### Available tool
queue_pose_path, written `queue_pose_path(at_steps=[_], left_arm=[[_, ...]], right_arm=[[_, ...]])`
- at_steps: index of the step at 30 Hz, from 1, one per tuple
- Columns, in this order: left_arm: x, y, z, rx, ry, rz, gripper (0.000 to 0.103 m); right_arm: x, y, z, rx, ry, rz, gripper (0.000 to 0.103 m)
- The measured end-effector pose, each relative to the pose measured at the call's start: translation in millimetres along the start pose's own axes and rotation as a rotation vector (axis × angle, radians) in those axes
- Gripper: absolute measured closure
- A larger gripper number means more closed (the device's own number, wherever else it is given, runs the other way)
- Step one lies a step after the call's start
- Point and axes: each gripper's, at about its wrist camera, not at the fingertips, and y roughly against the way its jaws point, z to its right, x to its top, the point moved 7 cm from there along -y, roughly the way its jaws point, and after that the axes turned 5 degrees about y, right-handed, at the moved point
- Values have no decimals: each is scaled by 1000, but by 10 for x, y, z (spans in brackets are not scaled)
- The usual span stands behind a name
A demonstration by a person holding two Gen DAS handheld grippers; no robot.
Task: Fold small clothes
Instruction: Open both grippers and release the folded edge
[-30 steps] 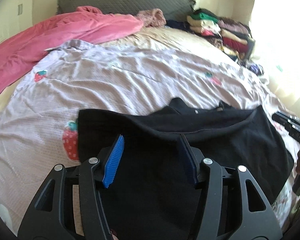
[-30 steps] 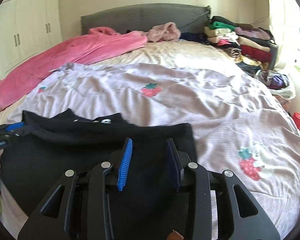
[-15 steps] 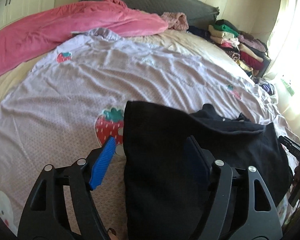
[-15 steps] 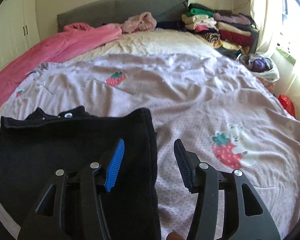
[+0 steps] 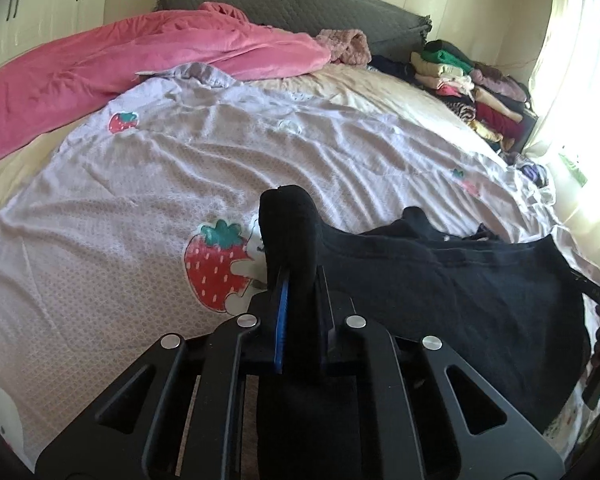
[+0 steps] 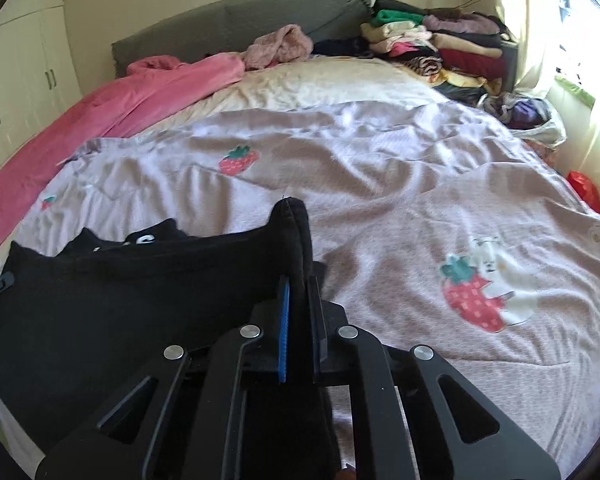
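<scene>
A small black garment [image 5: 440,280] lies spread on the lilac strawberry-print bedspread [image 5: 140,200] near the bed's front edge. My left gripper [image 5: 300,276] is shut on the garment's left edge, and a bunch of black cloth sticks up from between the blue pads. In the right wrist view the same black garment [image 6: 120,292] lies to the left. My right gripper [image 6: 300,284] is shut on its right edge, where a fold of cloth also pokes up. The tip of the other gripper shows at each view's side edge.
A pink blanket [image 5: 120,60] lies along the far left of the bed by the grey headboard [image 5: 300,0]. A pile of folded clothes [image 6: 440,44] is stacked at the far right corner, with a bag of clothes [image 6: 528,116] beside it. White wardrobe doors [image 6: 24,64] stand on the left.
Both grippers shifted outward from over the garment to its side edges, then went from open to shut on them. The pinched cloth now bunches up between the pads.
</scene>
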Motion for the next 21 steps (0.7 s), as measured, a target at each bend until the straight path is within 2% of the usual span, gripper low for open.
queue_pose_path(at_steps=[4, 6, 10, 11, 15, 18, 21], left_arm=[[-70, -119, -58, 22, 9, -35, 92], [-59, -93, -74, 33, 9, -30, 83], [-49, -29, -66, 36, 6, -28, 77], [-48, -12, -50, 34, 5, -27, 72], [-23, 124, 63, 16, -14, -4, 60], [-8, 246, 176, -3, -37, 9, 55], [-32, 335, 296, -23, -64, 11, 50]], right_arm=[[-117, -160, 17, -50, 19, -66, 95], [-121, -158, -2, -70, 41, -66, 94], [-126, -126, 10, -100, 50, -59, 81], [-122, -117, 15, -103, 49, -56, 79], [-86, 21, 18, -98, 26, -21, 63], [-30, 177, -2, -89, 23, 22, 59], [-5, 343, -86, -37, 22, 55, 58]])
